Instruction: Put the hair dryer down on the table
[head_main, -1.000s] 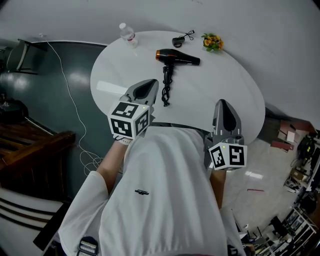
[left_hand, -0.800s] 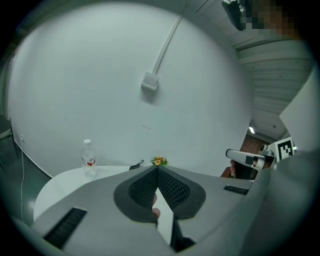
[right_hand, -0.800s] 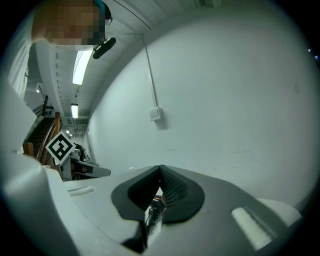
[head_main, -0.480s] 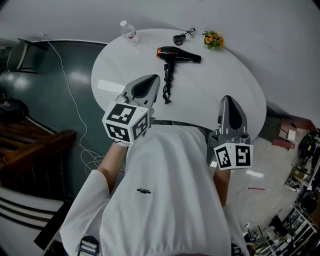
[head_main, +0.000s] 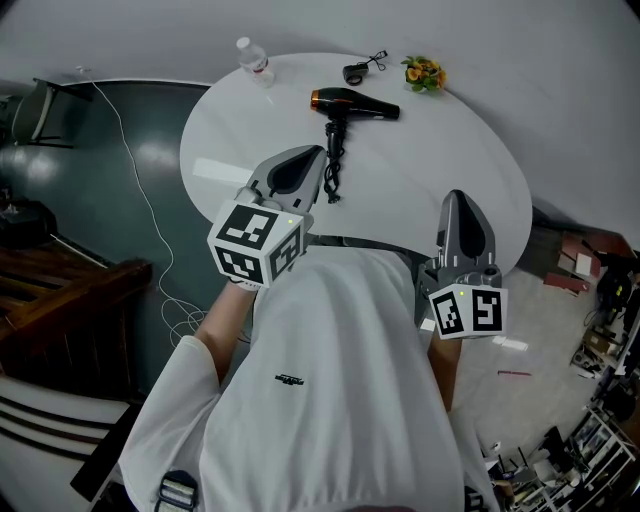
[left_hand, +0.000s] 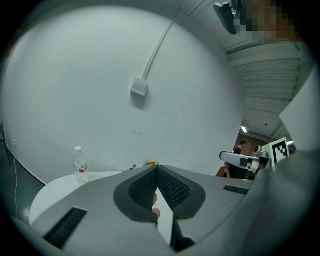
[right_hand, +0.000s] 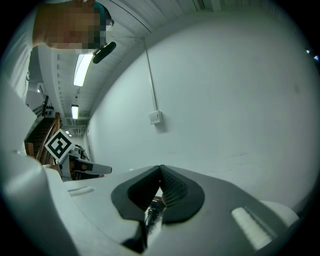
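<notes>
Lifted slightly since a second ago: left gripper (head_main: 310, 157), jaws clenched on nothing, above the table's (head_main: 450, 150) near edge. Right gripper (head_main: 455, 198) likewise pressed together, empty, at that same edge. Farther across the table, hair dryer (head_main: 355, 104) lying flat, untouched, cord (head_main: 332, 165) trailing toward the near edge.

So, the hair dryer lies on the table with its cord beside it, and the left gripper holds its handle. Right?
No: the left gripper holds nothing. Its jaws are shut and empty, clear of the dryer, as the head view shows. The dryer does lie on the table with its cord beside it.
</notes>
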